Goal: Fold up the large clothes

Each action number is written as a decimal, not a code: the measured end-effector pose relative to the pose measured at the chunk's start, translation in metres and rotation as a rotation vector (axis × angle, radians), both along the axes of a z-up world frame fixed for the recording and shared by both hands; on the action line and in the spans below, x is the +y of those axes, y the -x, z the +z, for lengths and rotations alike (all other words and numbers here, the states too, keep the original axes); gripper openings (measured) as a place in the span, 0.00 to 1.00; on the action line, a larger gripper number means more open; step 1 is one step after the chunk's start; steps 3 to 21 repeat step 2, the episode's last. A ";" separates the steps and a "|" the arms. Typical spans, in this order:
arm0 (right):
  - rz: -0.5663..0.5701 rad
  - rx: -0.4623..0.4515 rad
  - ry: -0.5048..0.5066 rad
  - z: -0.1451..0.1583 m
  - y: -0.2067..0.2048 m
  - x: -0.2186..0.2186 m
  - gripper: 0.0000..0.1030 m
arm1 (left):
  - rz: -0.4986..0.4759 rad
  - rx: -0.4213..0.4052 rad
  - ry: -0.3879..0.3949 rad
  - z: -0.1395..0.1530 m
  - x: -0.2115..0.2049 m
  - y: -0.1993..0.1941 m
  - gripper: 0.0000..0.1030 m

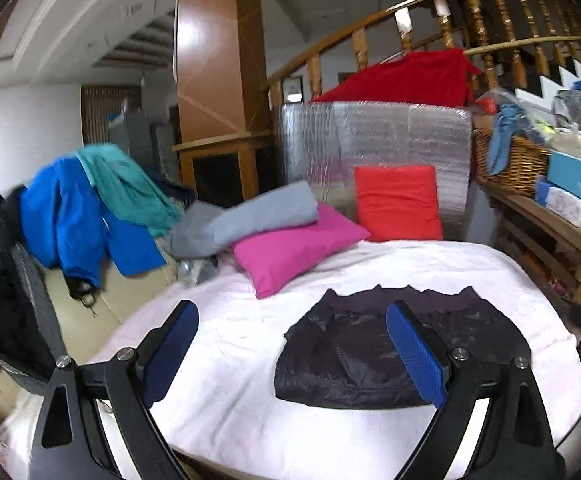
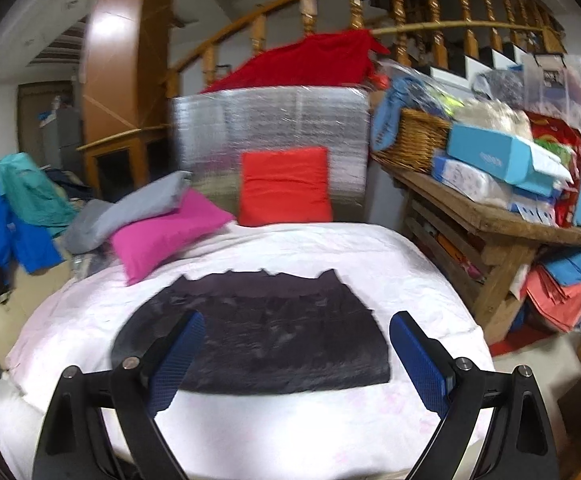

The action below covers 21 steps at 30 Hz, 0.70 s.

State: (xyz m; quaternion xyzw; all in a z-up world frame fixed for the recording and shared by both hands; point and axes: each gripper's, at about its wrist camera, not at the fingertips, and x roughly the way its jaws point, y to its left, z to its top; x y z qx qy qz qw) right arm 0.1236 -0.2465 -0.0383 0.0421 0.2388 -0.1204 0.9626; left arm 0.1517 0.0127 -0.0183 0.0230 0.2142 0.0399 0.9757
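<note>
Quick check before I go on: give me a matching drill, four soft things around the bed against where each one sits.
Things:
1. dark garment
2. pink pillow
3. red-orange cushion
4. grey bundle

Places:
A. propped upright against the silver wrapped panel
B. on top of the pink pillow
C. flat in the middle of the white bed cover
D. far-left corner of the bed

Pairs: 1-C, 2-D, 3-A, 4-B

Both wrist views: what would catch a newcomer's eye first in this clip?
Probably the dark garment, lying flat as a compact rectangle in the middle of the white bed cover, with the open left claw and open right claw above its near edge, holding nothing. Next, the bright pink pillow at the bed's far left and the orange-red cushion propped against the silver foil panel behind.
</note>
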 end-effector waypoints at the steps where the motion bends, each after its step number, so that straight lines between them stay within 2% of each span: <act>1: -0.027 0.001 -0.006 -0.005 -0.011 -0.016 0.93 | 0.004 0.011 0.011 -0.008 0.004 -0.018 0.92; 2: -0.055 0.005 -0.007 -0.010 -0.020 -0.029 0.93 | 0.007 0.030 0.025 -0.016 0.009 -0.038 0.92; 21: -0.055 0.005 -0.007 -0.010 -0.020 -0.029 0.93 | 0.007 0.030 0.025 -0.016 0.009 -0.038 0.92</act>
